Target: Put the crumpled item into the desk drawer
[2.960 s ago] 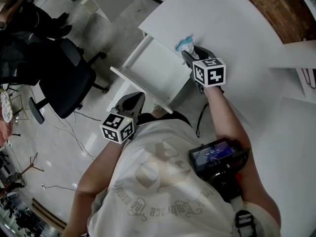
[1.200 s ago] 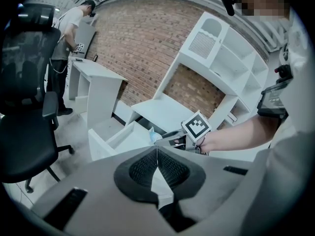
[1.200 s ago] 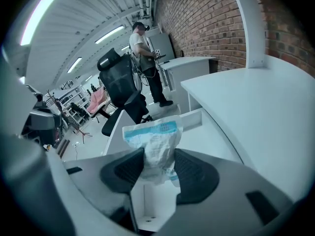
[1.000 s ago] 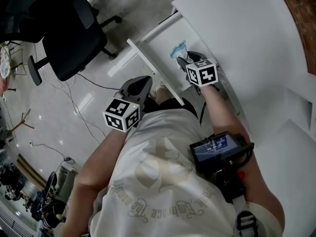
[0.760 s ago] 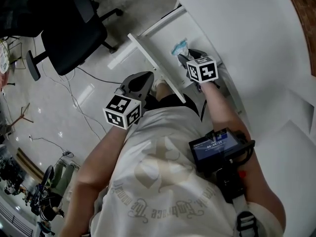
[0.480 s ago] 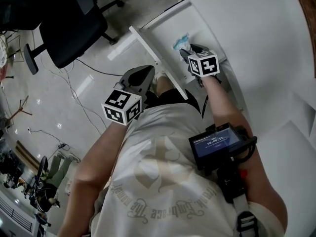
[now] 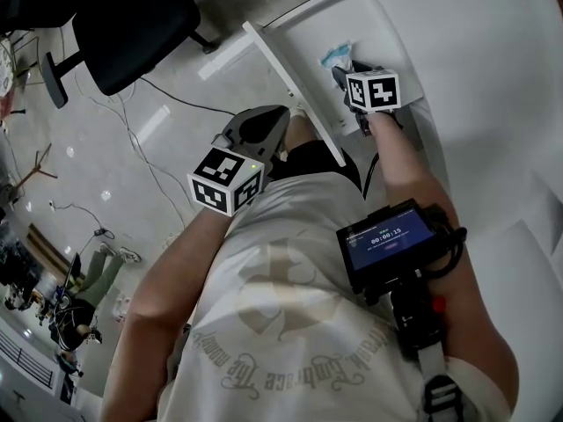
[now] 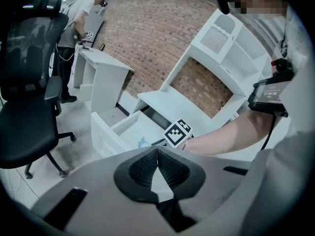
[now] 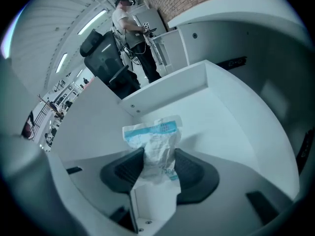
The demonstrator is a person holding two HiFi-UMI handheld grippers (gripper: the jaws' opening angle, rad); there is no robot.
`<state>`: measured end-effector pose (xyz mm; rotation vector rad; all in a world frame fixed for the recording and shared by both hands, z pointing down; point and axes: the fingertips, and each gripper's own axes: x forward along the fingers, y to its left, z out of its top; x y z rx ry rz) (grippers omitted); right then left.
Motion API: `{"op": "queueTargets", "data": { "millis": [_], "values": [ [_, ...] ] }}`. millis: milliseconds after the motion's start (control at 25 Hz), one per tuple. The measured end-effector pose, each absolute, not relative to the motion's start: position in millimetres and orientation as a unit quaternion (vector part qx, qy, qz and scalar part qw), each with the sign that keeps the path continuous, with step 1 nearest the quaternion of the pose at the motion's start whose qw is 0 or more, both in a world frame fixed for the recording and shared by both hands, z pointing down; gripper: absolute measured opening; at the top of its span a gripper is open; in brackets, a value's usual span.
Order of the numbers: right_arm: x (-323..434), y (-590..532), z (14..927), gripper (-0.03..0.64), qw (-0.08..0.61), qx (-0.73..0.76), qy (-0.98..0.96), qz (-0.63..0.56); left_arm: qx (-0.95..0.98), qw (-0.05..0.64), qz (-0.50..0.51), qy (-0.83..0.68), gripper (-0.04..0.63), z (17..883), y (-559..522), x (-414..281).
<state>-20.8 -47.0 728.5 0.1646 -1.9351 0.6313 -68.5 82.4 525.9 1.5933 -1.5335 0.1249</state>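
My right claw [image 9: 158, 157] clamped on blue-printed crumpled item [image 9: 153, 132], print unreadable, white bench drawer [image 9: 224, 117] beneath it, my left claw [image 8: 157, 154] closed empty, brick wall [image 8: 152, 38] beyond.

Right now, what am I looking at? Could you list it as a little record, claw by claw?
Right gripper: shut on the crumpled wrapper, pointing down into the drawer
Crumpled wrapper: white with blue print, pinched in the jaws, not yet released
Drawer: white, pulled open
Left gripper: shut, nothing in it, back from the drawer
Office chair: black, standing near the drawer
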Motion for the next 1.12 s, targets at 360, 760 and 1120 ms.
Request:
{"op": "queueTargets", "data": {
  "millis": [360, 760, 1120],
  "values": [
    [-19, -52, 740, 0.215, 0.55, 0.072, -0.798, 0.235, 0.64, 0.44, 0.077, -0.624, 0.021, 519, 92, -70],
    [-22, -53, 751, 0.216, 0.573, 0.066, -0.793, 0.199, 0.623, 0.456, 0.074, -0.631, 0.021, 511, 102, -70],
    [-11, -57, 755, 0.233, 0.586, 0.069, -0.793, 0.155, 0.622, 0.457, 0.084, -0.63, 0.021, 508, 107, -64]
  ]
}}
